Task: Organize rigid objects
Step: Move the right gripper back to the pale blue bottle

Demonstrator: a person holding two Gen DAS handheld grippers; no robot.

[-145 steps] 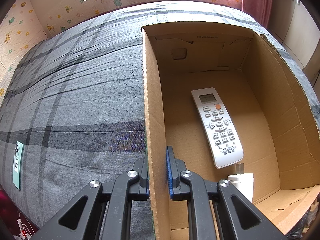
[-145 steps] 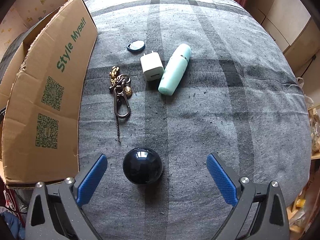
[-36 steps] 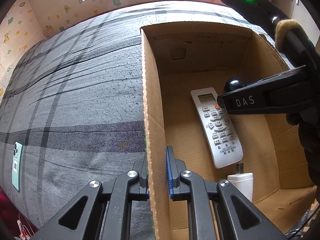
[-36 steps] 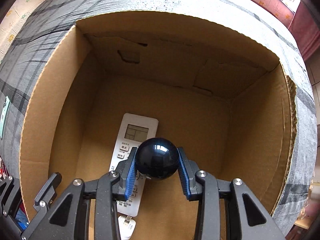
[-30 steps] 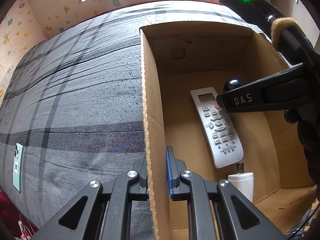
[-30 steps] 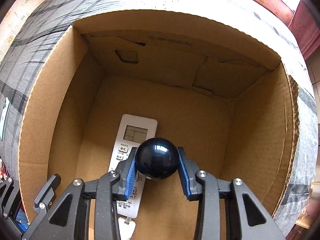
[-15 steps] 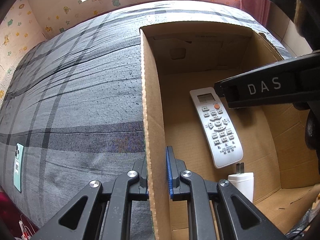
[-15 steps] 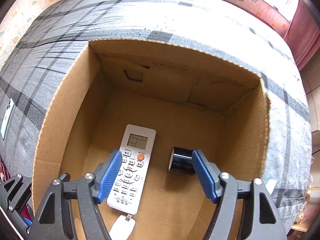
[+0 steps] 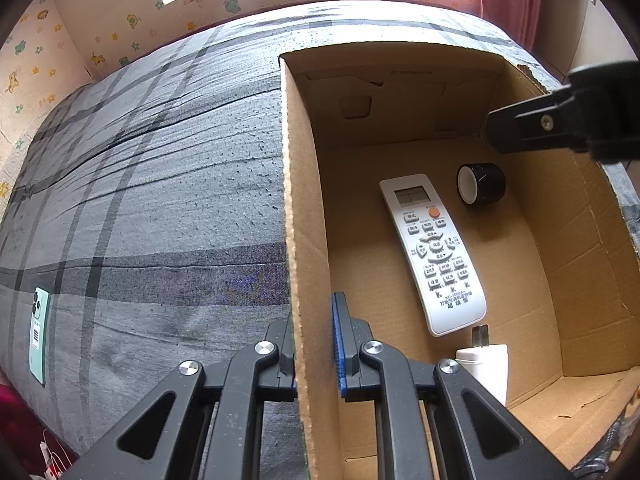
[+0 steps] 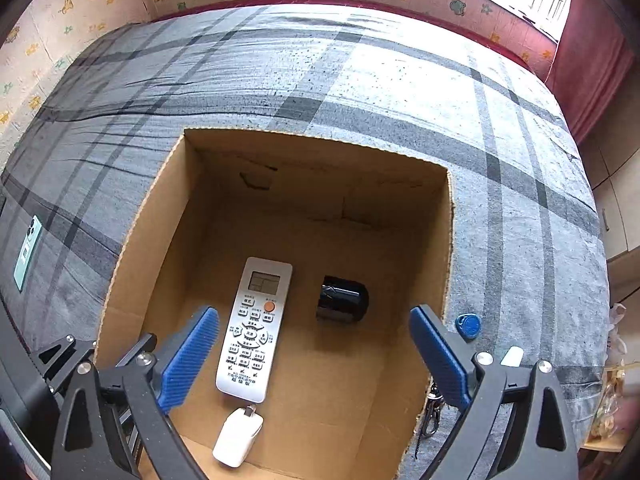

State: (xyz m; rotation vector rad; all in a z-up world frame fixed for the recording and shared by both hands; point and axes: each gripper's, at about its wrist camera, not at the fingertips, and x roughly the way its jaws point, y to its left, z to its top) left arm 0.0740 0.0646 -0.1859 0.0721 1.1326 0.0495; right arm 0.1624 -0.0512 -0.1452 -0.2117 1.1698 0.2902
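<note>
An open cardboard box (image 9: 308,200) (image 10: 132,272) stands on a grey plaid bed. On its floor lie a white remote (image 9: 432,248) (image 10: 254,328), a white charger plug (image 9: 484,364) (image 10: 238,436) and a dark glossy round object (image 9: 482,188) (image 10: 342,298), tipped on its side to the right of the remote. My left gripper (image 9: 314,320) is shut on the box's left wall. My right gripper (image 10: 314,348) hangs above the box. Its jaws are opening wide, with nothing between the blue pads. One of its fingers (image 9: 560,128) shows at the upper right of the left wrist view.
A green phone (image 9: 39,334) (image 10: 27,252) lies on the bed left of the box. A blue key fob (image 10: 468,326) and a keyring (image 10: 430,420) lie just outside the box's right wall. A papered wall runs along the bed's far side.
My right gripper let go of the dark round object, which now rests on the box floor beside the remote. The gripper rose and its jaws spread wide. My left gripper kept still.
</note>
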